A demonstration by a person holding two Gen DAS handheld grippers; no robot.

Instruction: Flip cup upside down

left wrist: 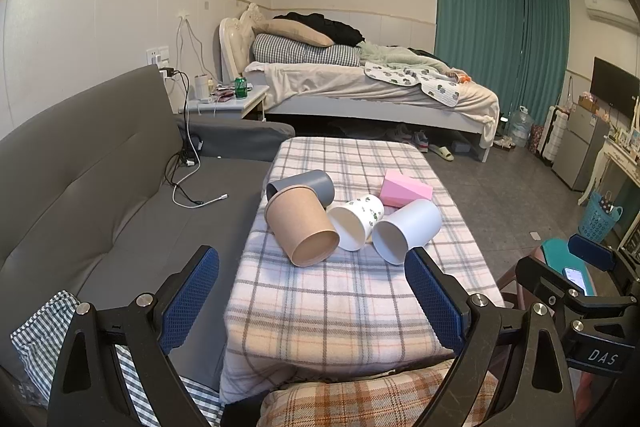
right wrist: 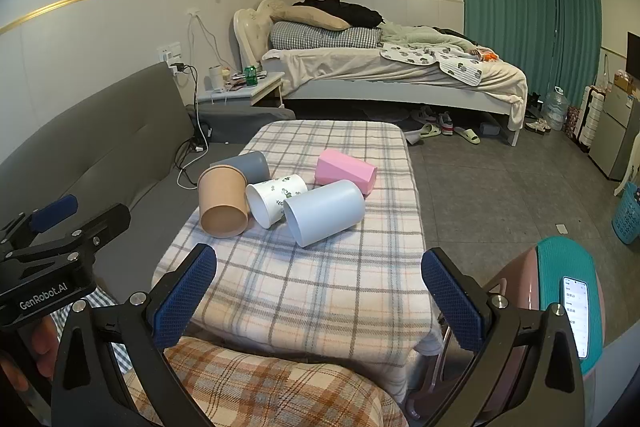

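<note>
On plaid table (left wrist: 352, 307), five tipped cups (left wrist: 304, 227), sofa (left wrist: 100, 167) beside

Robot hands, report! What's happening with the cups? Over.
Left gripper and right gripper open, empty. Five cups on their sides on the plaid table, none flipped. Nothing blocking.

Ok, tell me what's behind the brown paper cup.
A grey cup lies on its side right behind the brown paper cup, on the plaid cloth. Its lower side is hidden by the brown one.
</note>
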